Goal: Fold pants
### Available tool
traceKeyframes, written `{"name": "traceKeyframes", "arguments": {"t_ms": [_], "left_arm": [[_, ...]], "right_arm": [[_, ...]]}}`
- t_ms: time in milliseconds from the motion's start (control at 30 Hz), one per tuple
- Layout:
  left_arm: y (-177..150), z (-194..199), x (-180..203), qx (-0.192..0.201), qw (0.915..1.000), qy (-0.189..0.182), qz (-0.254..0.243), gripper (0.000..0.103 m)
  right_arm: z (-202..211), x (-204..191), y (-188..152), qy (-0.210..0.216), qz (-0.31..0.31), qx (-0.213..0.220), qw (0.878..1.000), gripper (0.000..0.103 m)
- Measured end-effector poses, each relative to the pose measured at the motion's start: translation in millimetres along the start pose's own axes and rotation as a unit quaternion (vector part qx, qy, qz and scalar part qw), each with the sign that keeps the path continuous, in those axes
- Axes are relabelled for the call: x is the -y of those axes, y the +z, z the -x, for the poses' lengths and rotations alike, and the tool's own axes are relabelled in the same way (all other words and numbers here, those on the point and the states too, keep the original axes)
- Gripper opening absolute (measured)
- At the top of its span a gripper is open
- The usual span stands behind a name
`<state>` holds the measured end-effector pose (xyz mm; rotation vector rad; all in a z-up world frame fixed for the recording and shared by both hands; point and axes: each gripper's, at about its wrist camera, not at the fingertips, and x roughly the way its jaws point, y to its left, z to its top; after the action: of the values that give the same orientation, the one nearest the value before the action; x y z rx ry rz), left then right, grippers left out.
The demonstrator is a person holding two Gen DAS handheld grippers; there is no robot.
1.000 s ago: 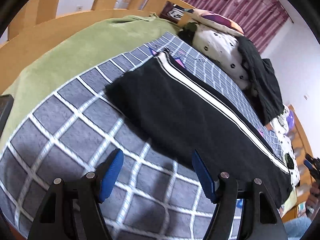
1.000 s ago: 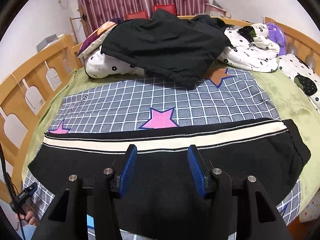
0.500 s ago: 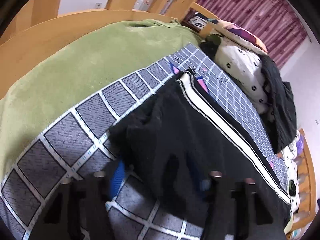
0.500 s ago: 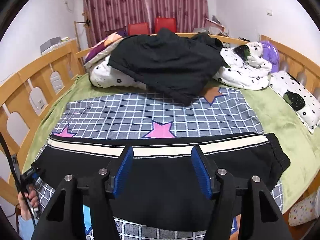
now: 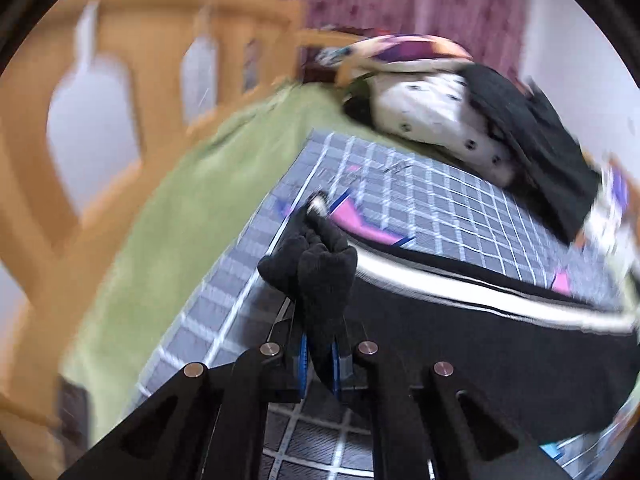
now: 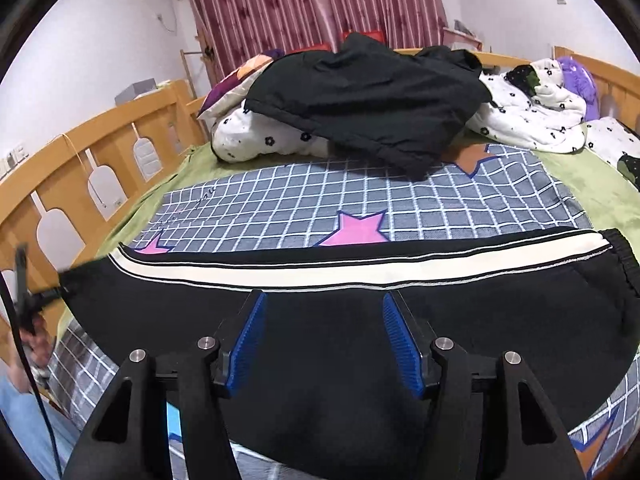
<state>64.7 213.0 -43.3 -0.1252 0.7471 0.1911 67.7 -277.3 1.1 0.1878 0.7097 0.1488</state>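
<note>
Pants (image 6: 352, 344) lie lengthwise across the near edge of the bed (image 6: 576, 196) on a grid-print sheet (image 6: 288, 196): soft, limp knit, light, bunches easily, so best taken at cuff or waistband corners, not mid-panel. Left gripper (image 5: 318, 364) is clamped on a wad of the leg end, lifting it; right gripper (image 6: 322, 344) hovers over the middle with fingers apart, holding nothing. Surface is a soft mattress with wooden rails (image 6: 80, 160), a dark garment (image 6: 368, 92) piled on bedding behind, curtains (image 6: 316, 0) at the back.

Wooden bed rail (image 6: 100, 152); green sheet (image 5: 192, 184); grey checked cover with pink stars (image 6: 320, 200); black jacket (image 6: 368, 96) heaped on flowered pillows (image 6: 272, 140); maroon curtains (image 6: 312, 0).
</note>
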Motion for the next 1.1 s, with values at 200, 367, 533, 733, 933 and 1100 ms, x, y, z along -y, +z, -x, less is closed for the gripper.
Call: {"name": "traceKeyframes", "arguments": {"t_ms": [200, 367, 533, 733, 933, 1100], "left_arm": [[15, 53, 152, 0.061, 0.9853, 0.005, -0.159, 0.008], [-28, 60, 290, 0.065, 0.9718, -0.061, -0.218, 0.008], [-105, 42, 383, 0.006, 0.9600, -0.155, -0.233, 0.008], [-194, 43, 430, 0.000, 0.9362, -0.142, -0.321, 0.008], [-181, 72, 377, -0.034, 0.9339, -0.212, -0.286, 0.046], [-154, 85, 305, -0.014, 0.9530, -0.192, -0.233, 0.065]], "right_arm": [[15, 45, 3, -0.009, -0.044, 0.014, 0.999, 0.059], [70, 93, 3, -0.089, -0.042, 0.096, 0.990, 0.059], [103, 148, -12, -0.097, -0.122, 0.113, 0.981, 0.059], [107, 166, -20, -0.093, -0.145, 0.106, 0.979, 0.060], [91, 140, -21, -0.078, -0.096, 0.087, 0.988, 0.060], [63, 108, -21, -0.044, -0.069, 0.050, 0.995, 0.062]]}}
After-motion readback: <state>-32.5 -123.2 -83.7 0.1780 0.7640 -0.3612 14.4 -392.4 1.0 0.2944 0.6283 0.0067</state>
